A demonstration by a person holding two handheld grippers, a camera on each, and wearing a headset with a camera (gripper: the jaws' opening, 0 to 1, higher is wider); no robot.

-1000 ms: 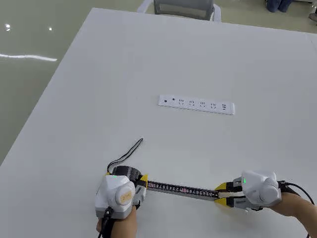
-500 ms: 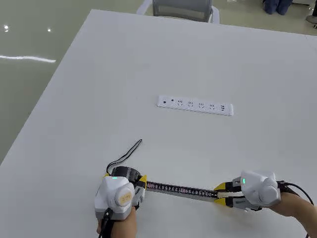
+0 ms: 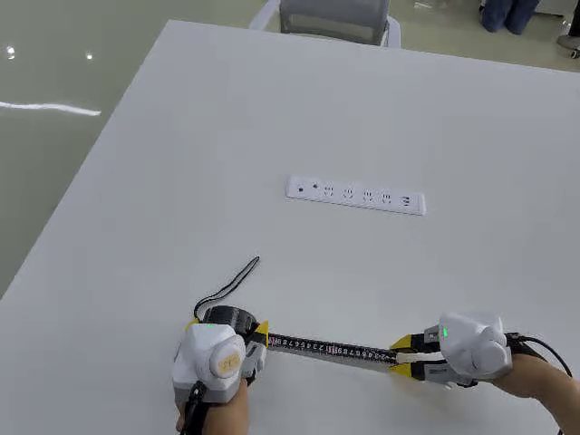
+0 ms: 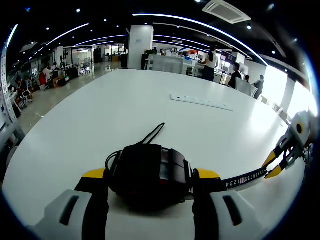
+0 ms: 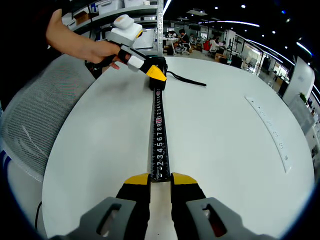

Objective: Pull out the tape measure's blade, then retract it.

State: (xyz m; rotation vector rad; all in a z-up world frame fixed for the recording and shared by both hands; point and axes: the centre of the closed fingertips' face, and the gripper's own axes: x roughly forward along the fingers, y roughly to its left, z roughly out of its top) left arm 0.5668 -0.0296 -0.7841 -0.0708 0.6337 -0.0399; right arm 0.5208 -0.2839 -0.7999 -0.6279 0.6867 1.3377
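In right gripper, blade end hidden.

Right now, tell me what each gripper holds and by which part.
The left gripper clamps the tape measure's black case by its sides; the right gripper pinches the pulled-out blade at its tip end.
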